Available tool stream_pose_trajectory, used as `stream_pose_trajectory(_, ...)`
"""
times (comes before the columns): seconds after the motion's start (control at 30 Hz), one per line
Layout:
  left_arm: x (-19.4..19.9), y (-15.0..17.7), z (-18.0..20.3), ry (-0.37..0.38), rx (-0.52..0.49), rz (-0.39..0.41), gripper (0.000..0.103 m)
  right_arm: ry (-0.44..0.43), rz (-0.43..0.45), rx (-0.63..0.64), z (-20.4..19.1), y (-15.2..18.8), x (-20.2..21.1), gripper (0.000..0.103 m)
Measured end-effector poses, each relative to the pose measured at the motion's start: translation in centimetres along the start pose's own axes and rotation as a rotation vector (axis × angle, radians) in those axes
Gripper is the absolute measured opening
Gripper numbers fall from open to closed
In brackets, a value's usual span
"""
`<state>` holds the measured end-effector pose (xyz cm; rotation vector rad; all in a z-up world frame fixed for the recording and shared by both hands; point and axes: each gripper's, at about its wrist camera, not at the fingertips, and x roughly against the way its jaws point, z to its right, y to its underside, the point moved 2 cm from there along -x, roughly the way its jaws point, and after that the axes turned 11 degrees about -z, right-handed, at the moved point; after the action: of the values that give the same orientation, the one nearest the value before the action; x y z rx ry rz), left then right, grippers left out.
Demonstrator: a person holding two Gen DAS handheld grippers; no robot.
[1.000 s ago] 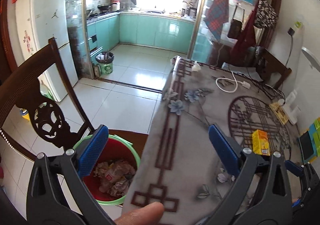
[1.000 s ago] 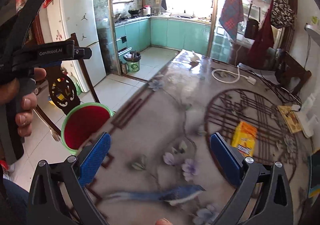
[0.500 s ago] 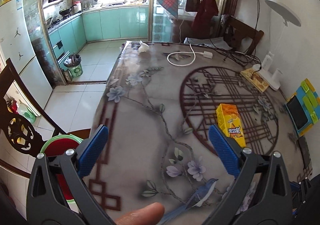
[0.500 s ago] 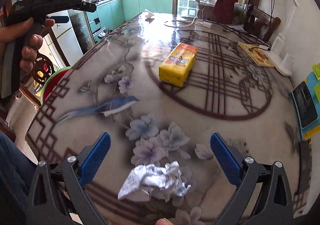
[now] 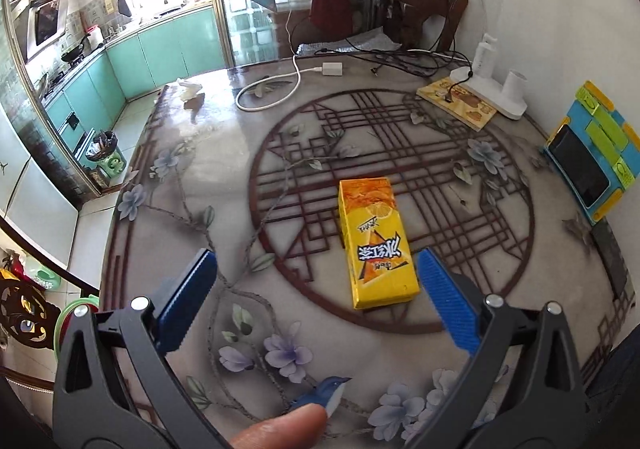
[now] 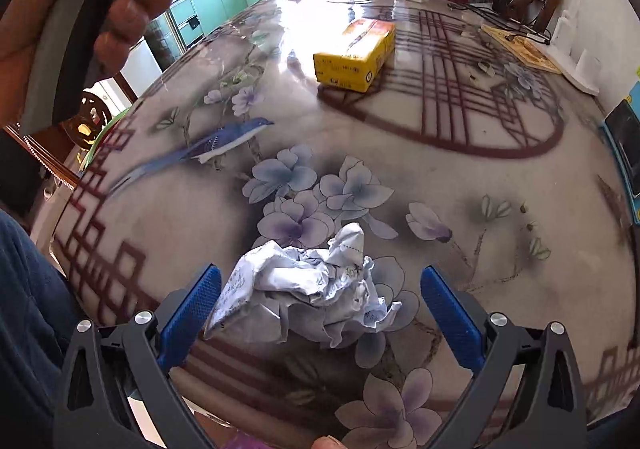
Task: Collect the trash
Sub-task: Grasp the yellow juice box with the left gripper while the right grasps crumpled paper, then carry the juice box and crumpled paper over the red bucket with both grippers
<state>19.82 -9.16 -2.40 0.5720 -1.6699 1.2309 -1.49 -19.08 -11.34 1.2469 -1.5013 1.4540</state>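
The bench [image 6: 460,185] cover is smooth and glossy. At lower centre the paper [image 6: 304,289] is crumpled and matt. The carton [image 5: 376,245] looks like glossy cardboard. Jaws carry ribbed blue pads [image 5: 446,295].

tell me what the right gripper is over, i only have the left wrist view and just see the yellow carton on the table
Observer: The right gripper is open, its blue pads either side of a crumpled white paper ball.
Operator: is it touching the paper
Observer: Not visibly; its left pad sits close to the paper's edge, the other stands clear.
Operator: where's that from my carton
Observer: Nearer the person's table edge; the yellow rectangular carton lies farther up the flowered tabletop.
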Motion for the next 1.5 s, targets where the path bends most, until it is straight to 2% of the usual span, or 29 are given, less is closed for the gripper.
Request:
stream_pose_trajectory(0.07,-0.7,-0.1,0.7,-0.001,-0.005,-0.012,0.098,0.0,0.002,0.006,0.0,0.0,-0.3,0.095)
stream_pose_trajectory(0.13,-1.5,-0.2,1.3,-0.004,-0.007,-0.027,0.098,-0.002,0.0,0.005,0.0,-0.1,-0.4,0.087)
stream_pose_trajectory(0.17,-1.9,-0.2,1.6,-0.004,-0.008,-0.034,0.098,-0.002,-0.002,0.009,-0.1,-0.1,-0.5,0.079)
stream_pose_trajectory(0.27,-3.1,-0.3,2.2,-0.012,-0.015,-0.057,0.098,-0.011,-0.016,0.013,0.0,0.0,-0.9,0.072)
stream_pose_trajectory(0.33,-3.9,-0.3,2.4,-0.013,-0.015,-0.075,0.098,-0.012,-0.012,0.016,0.0,0.0,-1.0,0.071)
stream_pose_trajectory(0.4,-4.7,-0.3,2.6,-0.015,-0.013,-0.09,0.098,-0.016,-0.009,0.015,0.2,0.0,-0.9,0.062)
stream_pose_trajectory(0.5,-5.7,-0.5,3.0,-0.015,-0.013,-0.102,0.098,-0.017,-0.009,0.026,0.4,0.2,-0.8,0.054)
stream_pose_trajectory(0.63,-7.2,-1.0,3.4,-0.004,0.0,-0.125,0.098,-0.022,0.011,0.03,0.6,0.3,-0.2,0.052)
stream_pose_trajectory(0.87,-11.3,-1.8,4.4,0.013,0.02,-0.191,0.098,0.0,0.097,0.021,1.5,-0.2,2.3,0.052)
stream_pose_trajectory(1.0,-13.0,-1.6,5.0,-0.034,0.013,-0.213,0.098,-0.016,0.105,0.003,2.1,-0.3,2.6,0.052)
stream_pose_trajectory(1.03,-13.2,-1.5,5.1,-0.039,0.011,-0.215,0.096,-0.02,0.105,-0.001,2.3,-0.4,2.6,0.052)
stream_pose_trajectory(1.17,-13.6,-1.4,4.9,-0.03,0.013,-0.221,0.06,-0.027,0.103,-0.003,2.7,-0.5,2.7,0.052)
stream_pose_trajectory(1.2,-13.5,-1.5,4.9,-0.016,0.016,-0.221,0.057,-0.029,0.104,-0.001,2.7,-0.4,2.7,0.052)
stream_pose_trajectory(1.37,-12.7,-1.4,4.3,-0.016,0.029,-0.207,0.056,-0.027,0.121,0.001,2.6,-0.6,3.0,0.052)
stream_pose_trajectory(1.5,-9.7,-1.4,3.0,-0.022,0.058,-0.145,0.056,-0.007,0.145,0.009,2.5,-0.7,3.6,0.052)
